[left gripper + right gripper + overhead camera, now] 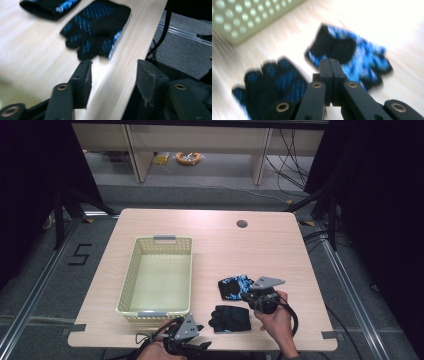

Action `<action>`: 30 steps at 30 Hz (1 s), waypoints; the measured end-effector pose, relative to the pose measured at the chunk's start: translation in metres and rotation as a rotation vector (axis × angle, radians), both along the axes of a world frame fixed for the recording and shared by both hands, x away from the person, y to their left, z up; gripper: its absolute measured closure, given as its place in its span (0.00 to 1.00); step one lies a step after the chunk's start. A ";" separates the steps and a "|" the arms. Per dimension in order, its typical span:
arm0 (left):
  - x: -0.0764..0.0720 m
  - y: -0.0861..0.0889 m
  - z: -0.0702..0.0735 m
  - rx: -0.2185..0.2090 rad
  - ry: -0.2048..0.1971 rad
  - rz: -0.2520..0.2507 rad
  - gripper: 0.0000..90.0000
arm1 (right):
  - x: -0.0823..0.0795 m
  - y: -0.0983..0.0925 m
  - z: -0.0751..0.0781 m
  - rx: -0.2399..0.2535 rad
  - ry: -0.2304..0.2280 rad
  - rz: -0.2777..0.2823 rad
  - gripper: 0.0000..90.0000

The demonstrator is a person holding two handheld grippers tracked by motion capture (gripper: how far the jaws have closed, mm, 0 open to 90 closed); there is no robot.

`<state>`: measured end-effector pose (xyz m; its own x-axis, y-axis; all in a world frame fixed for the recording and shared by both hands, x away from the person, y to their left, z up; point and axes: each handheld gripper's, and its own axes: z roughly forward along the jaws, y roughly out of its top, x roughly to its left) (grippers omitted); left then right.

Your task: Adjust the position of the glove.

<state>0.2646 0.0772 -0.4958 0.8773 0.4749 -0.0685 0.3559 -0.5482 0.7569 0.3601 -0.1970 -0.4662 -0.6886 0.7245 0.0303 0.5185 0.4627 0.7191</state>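
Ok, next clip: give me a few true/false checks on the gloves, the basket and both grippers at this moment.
1. The basket holds a glove. False: both gloves lie on the table.
2. The right gripper has its jaws pressed together. True.
3. The left gripper is shut on the near glove. False: its jaws stand apart, short of it.
4. The far glove shows more bright blue. True.

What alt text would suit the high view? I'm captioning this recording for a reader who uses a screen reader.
Two black-and-blue gloves, the near glove and the far glove, lie on a wooden table right of an empty pale basket. A person's right hand-held gripper sits over them; the left hand-held gripper rests at the table's near edge.
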 end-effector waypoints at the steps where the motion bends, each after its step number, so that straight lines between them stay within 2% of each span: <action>1: -0.001 0.003 0.000 -0.002 0.011 0.001 0.45 | 0.003 0.006 0.001 0.002 0.014 -0.015 1.00; 2: -0.002 0.005 0.000 -0.022 0.021 0.019 0.43 | 0.009 0.013 0.001 -0.003 0.014 0.003 1.00; 4: -0.003 0.012 0.001 -0.010 0.012 0.008 0.42 | 0.020 0.030 -0.003 -0.003 0.027 0.019 1.00; 5: -0.005 0.013 -0.001 -0.035 0.020 0.022 0.41 | 0.024 0.037 -0.004 -0.007 0.050 0.033 1.00; 6: -0.006 0.016 -0.001 -0.031 0.019 0.018 0.41 | 0.029 0.042 -0.006 -0.014 0.047 0.045 1.00; 7: -0.007 0.018 -0.002 -0.035 0.039 0.024 0.40 | 0.033 0.049 -0.009 -0.031 0.059 0.058 1.00; 9: -0.010 0.021 -0.004 -0.040 0.042 0.029 0.38 | 0.036 0.059 -0.014 -0.052 0.066 0.070 1.00; 10: -0.010 0.022 -0.004 -0.039 0.056 0.024 0.37 | 0.038 0.065 -0.017 -0.071 0.076 0.078 1.00; 11: -0.010 0.024 -0.004 -0.031 0.043 0.028 0.37 | 0.038 0.069 -0.019 -0.101 0.094 0.091 1.00; 12: -0.011 0.025 -0.004 -0.041 0.052 0.034 0.36 | 0.038 0.072 -0.022 -0.112 0.090 0.085 1.00; 13: -0.011 0.026 -0.004 -0.029 0.045 0.037 0.36 | 0.038 0.075 -0.024 -0.126 0.091 0.070 1.00; 14: -0.010 0.028 -0.004 -0.024 0.040 0.032 0.35 | 0.039 0.074 -0.024 -0.141 0.112 0.096 1.00; 15: -0.010 0.029 -0.005 -0.036 0.049 0.041 0.35 | 0.041 0.072 -0.025 -0.157 0.100 0.111 1.00; 16: -0.009 0.031 -0.005 -0.025 0.049 0.044 0.35 | 0.039 0.069 -0.025 -0.135 0.125 0.088 1.00; 17: -0.008 0.031 -0.006 -0.034 0.054 0.051 0.35 | 0.038 0.068 -0.026 -0.119 0.123 0.070 1.00; 18: -0.007 0.032 -0.006 -0.034 0.047 0.046 0.35 | 0.039 0.064 -0.024 -0.129 0.136 0.067 1.00; 19: -0.006 0.033 -0.007 -0.035 0.060 0.067 0.35 | 0.038 0.062 -0.024 -0.140 0.134 0.073 1.00; 20: -0.005 0.034 -0.006 -0.020 0.054 0.062 0.35 | 0.038 0.057 -0.025 -0.141 0.124 0.090 1.00; 21: -0.005 0.033 -0.006 -0.034 0.060 0.068 0.35 | 0.036 0.056 -0.025 -0.135 0.140 0.073 1.00; 23: -0.007 0.032 -0.007 -0.045 0.066 0.065 0.35 | 0.032 0.050 -0.027 -0.157 0.140 0.065 1.00; 24: -0.007 0.031 -0.007 -0.046 0.071 0.058 0.35 | 0.031 0.047 -0.028 -0.143 0.145 0.054 1.00; 26: -0.006 0.031 -0.007 -0.031 0.056 0.038 0.35 | 0.028 0.041 -0.027 -0.136 0.154 0.041 1.00; 27: -0.008 0.031 -0.009 -0.036 0.075 0.055 0.35 | 0.028 0.032 -0.026 -0.142 0.147 0.040 1.00; 29: -0.008 0.031 -0.008 -0.041 0.075 0.052 0.35 | 0.027 0.029 -0.026 -0.132 0.160 0.023 1.00; 30: -0.007 0.032 -0.007 -0.030 0.061 0.040 0.35 | 0.028 0.023 -0.026 -0.133 0.163 0.020 1.00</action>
